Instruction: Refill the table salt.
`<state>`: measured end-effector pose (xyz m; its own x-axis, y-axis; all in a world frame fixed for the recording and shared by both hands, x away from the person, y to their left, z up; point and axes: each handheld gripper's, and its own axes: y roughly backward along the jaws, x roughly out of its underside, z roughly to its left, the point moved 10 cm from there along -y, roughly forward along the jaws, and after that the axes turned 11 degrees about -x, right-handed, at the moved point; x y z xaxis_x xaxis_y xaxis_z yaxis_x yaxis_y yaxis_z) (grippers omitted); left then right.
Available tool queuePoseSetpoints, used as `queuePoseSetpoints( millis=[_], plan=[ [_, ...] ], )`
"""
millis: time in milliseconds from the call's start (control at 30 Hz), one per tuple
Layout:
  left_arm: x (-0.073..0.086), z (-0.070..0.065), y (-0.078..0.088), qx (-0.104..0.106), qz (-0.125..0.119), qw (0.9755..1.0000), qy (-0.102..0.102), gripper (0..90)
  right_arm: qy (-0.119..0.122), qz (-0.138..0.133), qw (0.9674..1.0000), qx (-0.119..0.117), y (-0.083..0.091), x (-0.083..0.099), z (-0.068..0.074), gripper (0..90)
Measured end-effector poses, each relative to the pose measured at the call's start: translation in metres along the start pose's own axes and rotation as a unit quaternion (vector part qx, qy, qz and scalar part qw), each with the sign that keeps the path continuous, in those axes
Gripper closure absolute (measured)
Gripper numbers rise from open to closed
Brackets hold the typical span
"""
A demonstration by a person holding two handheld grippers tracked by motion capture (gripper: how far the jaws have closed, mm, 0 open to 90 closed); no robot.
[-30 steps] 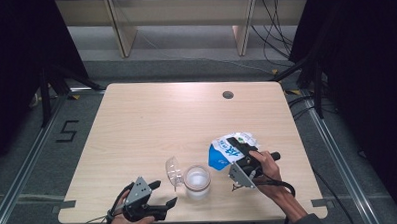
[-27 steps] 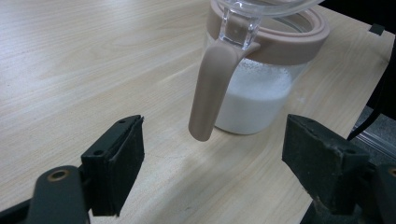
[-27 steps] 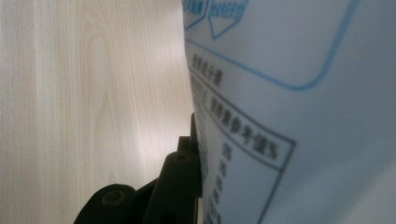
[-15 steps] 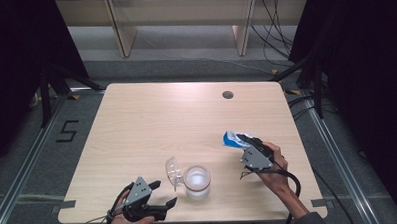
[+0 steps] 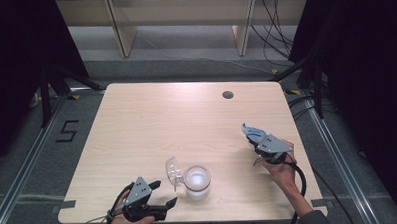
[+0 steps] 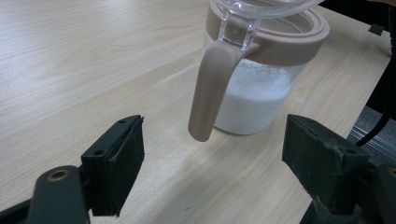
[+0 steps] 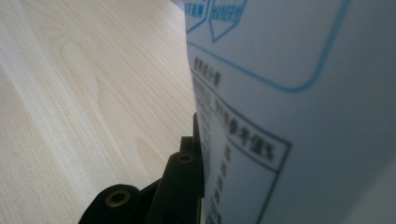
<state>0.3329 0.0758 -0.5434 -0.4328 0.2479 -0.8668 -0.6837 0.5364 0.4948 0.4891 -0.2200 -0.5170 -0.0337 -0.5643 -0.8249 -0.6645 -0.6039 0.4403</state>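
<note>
1. Two hand-held grippers work at the worktop [image 5: 137, 124].
2. Right hand-held gripper [image 5: 260, 140], right of centre in the high view, is clamped on a blue-and-white packet [image 7: 299, 112].
3. Left hand-held gripper [image 6: 212, 175], lower left, has its jaws apart around nothing.
4. Jar [image 5: 196, 181] of white powder stands at lower centre, lid [image 5: 173, 171] tipped open, just ahead of the left jaws.

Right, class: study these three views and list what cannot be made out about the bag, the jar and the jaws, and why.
- Bag: right gripper view, too close; its edges are cut off and its small print is blurred.
- Right gripper: its second jaw is hidden behind the bag in that view.
- Jar: left gripper view, the flipped-up lid is cut by the top edge.
- Jar contents: high view, too small to identify the white powder.
</note>
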Motion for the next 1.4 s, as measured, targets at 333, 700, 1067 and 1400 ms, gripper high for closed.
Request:
queuePoseSetpoints(
  millis=[333,700,1067,1400],
  plan=[
    [-0.001,0.001,0.000,0.002,-0.002,0.9999,-0.013,20.6,-0.070,-0.021,0.9973,-0.007,0.004,0.018,-0.016,84.4],
    [-0.001,0.001,0.000,0.002,-0.002,0.9999,-0.014,20.5,-0.140,-0.054,0.9886,-0.010,0.006,0.035,-0.025,84.4],
    [0.000,0.001,0.000,-0.002,-0.001,1.0000,0.003,20.5,-0.164,-0.075,0.9836,0.004,0.015,0.036,-0.025,72.2],
    [0.000,0.001,0.000,-0.003,0.000,1.0000,0.002,20.5,-0.173,-0.068,0.9825,0.018,0.025,0.032,-0.024,40.3]
  ],
)
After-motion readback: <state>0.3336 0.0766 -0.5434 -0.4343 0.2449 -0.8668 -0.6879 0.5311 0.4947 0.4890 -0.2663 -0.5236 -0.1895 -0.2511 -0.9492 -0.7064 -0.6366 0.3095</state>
